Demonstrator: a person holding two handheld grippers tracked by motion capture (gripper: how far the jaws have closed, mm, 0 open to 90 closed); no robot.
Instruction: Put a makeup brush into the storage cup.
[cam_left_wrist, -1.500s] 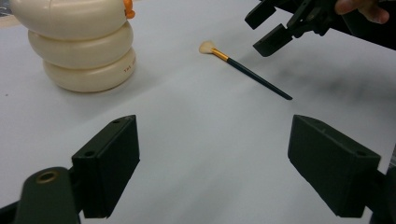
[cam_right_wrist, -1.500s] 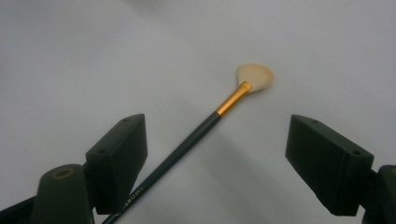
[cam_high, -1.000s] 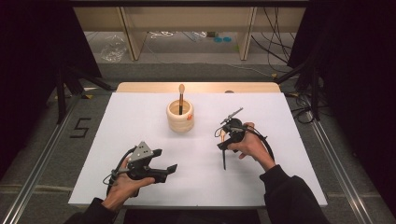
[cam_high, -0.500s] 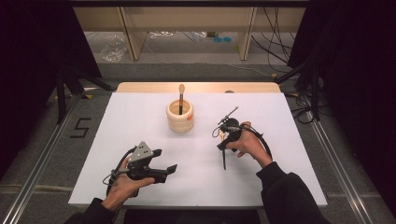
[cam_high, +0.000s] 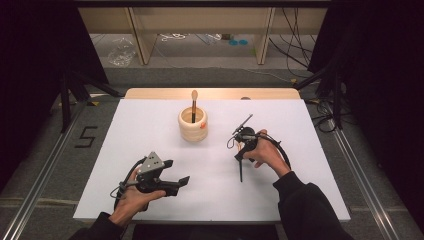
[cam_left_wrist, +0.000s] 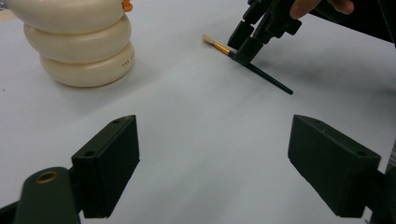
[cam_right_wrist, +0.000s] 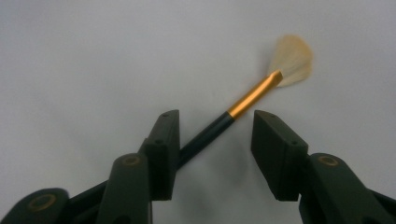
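A brush (cam_high: 240, 170) with a black handle, gold ferrule and pale bristles lies on the white table, right of centre. My right gripper (cam_high: 242, 145) points down over it. In the right gripper view the brush (cam_right_wrist: 254, 95) runs between the jaws of the right gripper (cam_right_wrist: 215, 126), its handle against the left jaw and clear of the right one. These jaws have just been closing and still stand apart. My left gripper (cam_high: 177, 171) rests open near the front left, with nothing inside the left gripper (cam_left_wrist: 212, 135). A cream ribbed holder (cam_high: 192, 126) holds a second brush (cam_high: 194, 102) upright.
The white sheet (cam_high: 150, 130) covers the table, with a wooden strip (cam_high: 150, 93) along its far edge. In the left gripper view the holder (cam_left_wrist: 79, 46) stands at the upper left and the lying brush (cam_left_wrist: 266, 77) at the upper right, under the other gripper.
The right hand has shifted only slightly over the lying brush. The left hand and its gripper have kept still.
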